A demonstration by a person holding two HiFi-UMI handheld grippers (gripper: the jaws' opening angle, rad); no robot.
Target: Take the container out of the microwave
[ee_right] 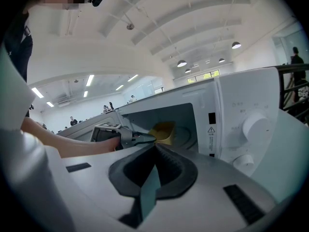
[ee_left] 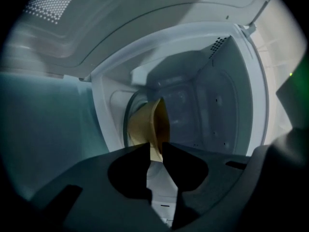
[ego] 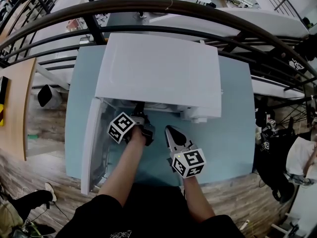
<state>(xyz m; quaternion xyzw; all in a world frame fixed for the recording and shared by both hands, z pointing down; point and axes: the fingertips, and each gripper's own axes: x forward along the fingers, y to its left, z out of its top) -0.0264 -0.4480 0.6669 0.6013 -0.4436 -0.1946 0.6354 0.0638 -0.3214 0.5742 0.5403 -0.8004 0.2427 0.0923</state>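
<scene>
Left gripper view: we see left gripper clamped on yellow container rim, frame centre, inside microwave cavity; right gripper closed, empty, farther from container.

Four kinds, counted
One microwave, one container, one table, two grippers: left gripper, right gripper.

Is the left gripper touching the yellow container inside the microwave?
Touching. In the left gripper view the left gripper pinches the rim of the yellow container between its jaws, no gap showing.
</scene>
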